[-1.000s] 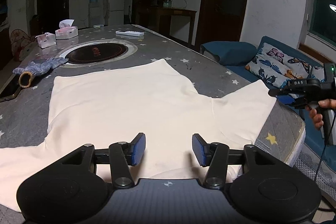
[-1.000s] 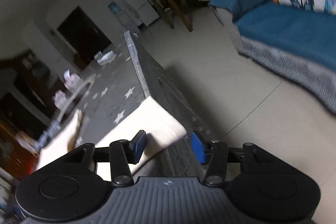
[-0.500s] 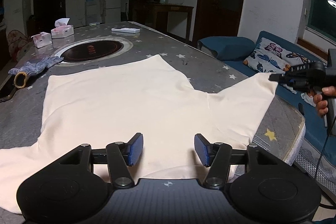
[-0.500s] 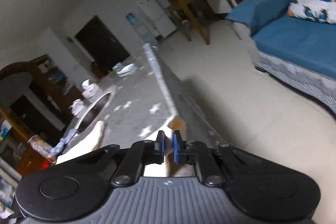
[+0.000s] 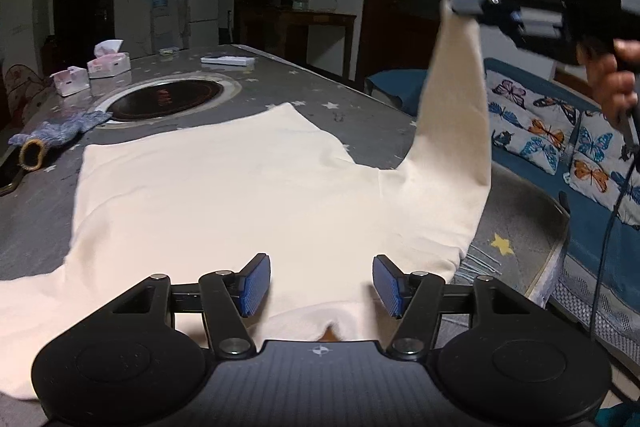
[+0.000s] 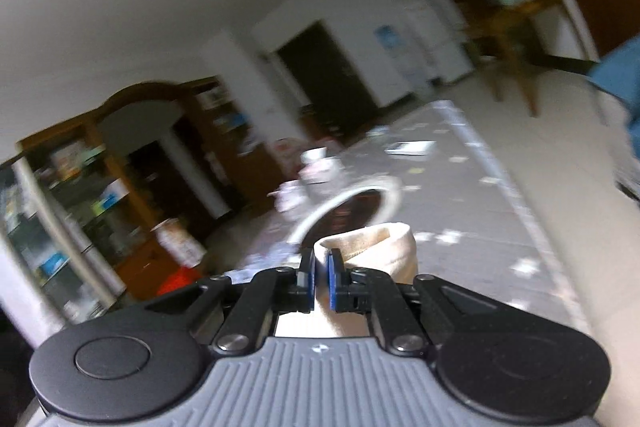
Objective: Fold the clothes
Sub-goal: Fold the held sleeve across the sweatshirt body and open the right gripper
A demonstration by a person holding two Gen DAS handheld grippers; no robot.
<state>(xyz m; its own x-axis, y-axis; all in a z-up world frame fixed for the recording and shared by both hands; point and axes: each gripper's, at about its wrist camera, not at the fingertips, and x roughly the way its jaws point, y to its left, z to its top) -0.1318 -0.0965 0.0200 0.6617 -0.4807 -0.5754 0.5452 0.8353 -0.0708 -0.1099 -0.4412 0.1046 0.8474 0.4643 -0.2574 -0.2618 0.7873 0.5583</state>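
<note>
A cream long-sleeved top [image 5: 224, 195] lies spread flat across most of the grey star-patterned table [image 5: 360, 123], its body smoothed out and its neckline nearest the left wrist camera. One sleeve [image 5: 456, 115] rises steeply off the cloth at the table's right edge, because the right gripper [image 6: 320, 277] has its blue pads clenched on the cuff and holds it high above the surface; the open end of the cuff curls up just beyond those pads in the right wrist view. Held up like that, the sleeve looks ready to be carried inward across the body of the top, which I judge to be the first fold of the task. The other sleeve trails off toward the lower left of the table and lies untouched.

The left gripper [image 5: 320, 285] hovers low over the collar area with its jaws spread wide, grasping nothing; the fabric sits beneath and between its fingers. It may be placed there to pin the shoulder while the sleeve swings over.

Farther out, a knitted glove [image 5: 56, 135] rests beside the round inset cooktop [image 5: 168, 101], with tissue boxes [image 5: 108, 61] behind and a butterfly-print sofa [image 5: 560, 131] past the table's right edge
</note>
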